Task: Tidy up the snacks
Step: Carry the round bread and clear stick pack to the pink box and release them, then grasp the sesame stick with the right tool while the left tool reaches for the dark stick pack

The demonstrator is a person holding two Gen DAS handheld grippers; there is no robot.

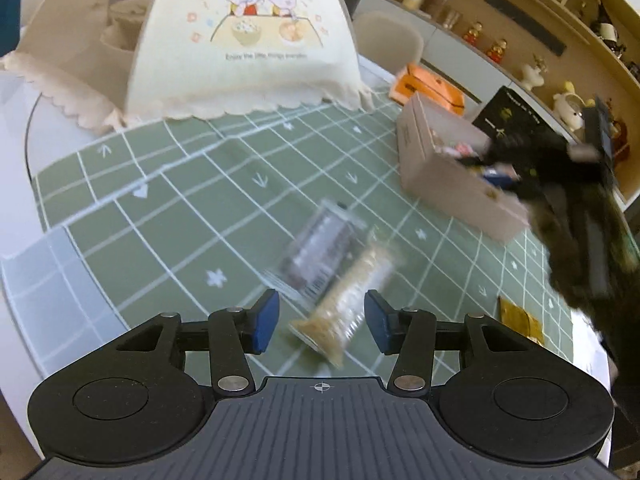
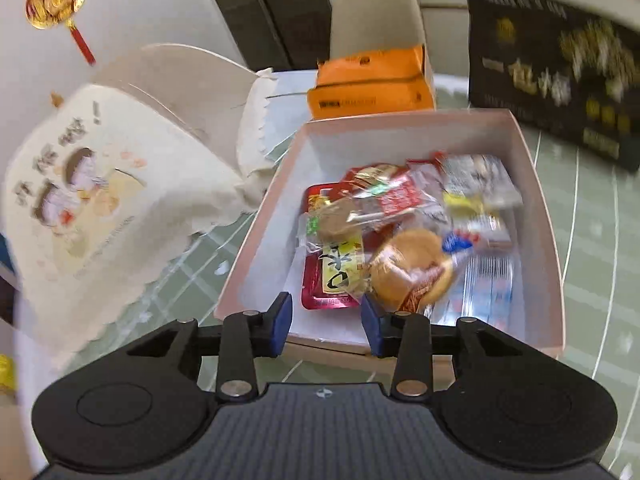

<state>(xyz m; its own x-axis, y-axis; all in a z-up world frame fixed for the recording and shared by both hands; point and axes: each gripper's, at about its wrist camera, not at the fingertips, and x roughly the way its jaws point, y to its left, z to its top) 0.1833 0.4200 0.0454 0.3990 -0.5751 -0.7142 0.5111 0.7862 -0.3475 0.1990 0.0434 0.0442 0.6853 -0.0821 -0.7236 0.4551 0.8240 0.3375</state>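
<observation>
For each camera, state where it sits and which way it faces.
Left wrist: behind the open left gripper, facing down at two snack packets on the green mat; the right gripper shows, blurred, over the box.
Right wrist: behind the open right gripper, looking down into the pink box of snacks.
Shared: pink box, food cover, orange carton.

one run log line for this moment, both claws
left claw: open, over sesame bar on mat | right claw: open, empty, over pink box of snacks
</observation>
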